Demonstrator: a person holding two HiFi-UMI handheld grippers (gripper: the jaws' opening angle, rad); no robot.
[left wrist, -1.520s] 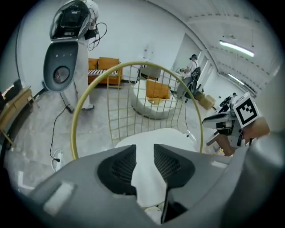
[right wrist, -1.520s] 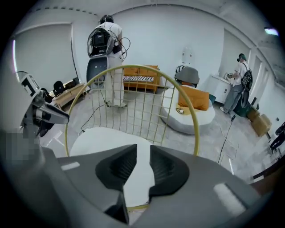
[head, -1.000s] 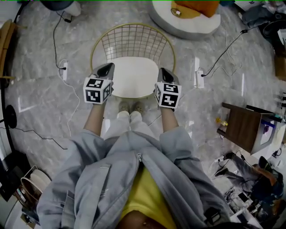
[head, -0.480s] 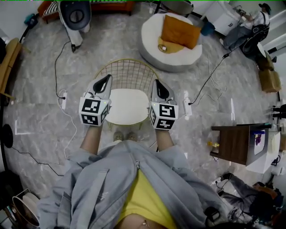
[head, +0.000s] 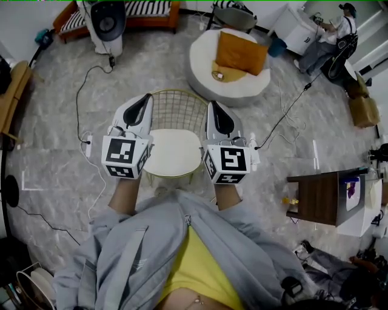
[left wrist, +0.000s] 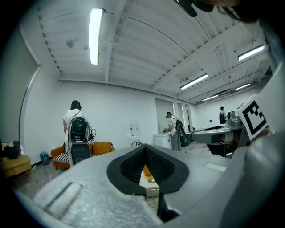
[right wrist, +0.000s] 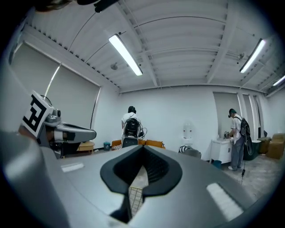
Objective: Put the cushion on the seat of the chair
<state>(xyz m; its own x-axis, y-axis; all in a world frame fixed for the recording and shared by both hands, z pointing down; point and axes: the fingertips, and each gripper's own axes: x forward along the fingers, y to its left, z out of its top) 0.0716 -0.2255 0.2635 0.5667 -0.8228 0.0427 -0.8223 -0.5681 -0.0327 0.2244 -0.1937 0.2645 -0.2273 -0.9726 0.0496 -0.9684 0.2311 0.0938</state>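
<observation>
A chair with a gold wire back [head: 177, 108] stands on the marble floor in front of me. A white cushion [head: 173, 154] lies flat on its seat. My left gripper [head: 146, 97] is held high over the chair's left side, shut with nothing in it. Over the right side, my right gripper [head: 214, 105] is also shut and empty. Both point level across the room, jaws closed in the left gripper view [left wrist: 145, 148] and the right gripper view [right wrist: 143, 148]. An orange cushion [head: 241, 53] rests on a white round pouf [head: 203, 60] behind the chair.
A standing fan-like device [head: 108, 21] and a striped sofa [head: 139, 8] stand at the back. Cables and a power strip [head: 86, 145] lie on the floor to the left. A dark side table [head: 318, 194] is to the right. A person [head: 327, 36] works at the far right.
Both grippers have risen together from beside the chair seat, still shut and empty. The white cushion stays on the seat, and more of the room beyond the chair shows.
</observation>
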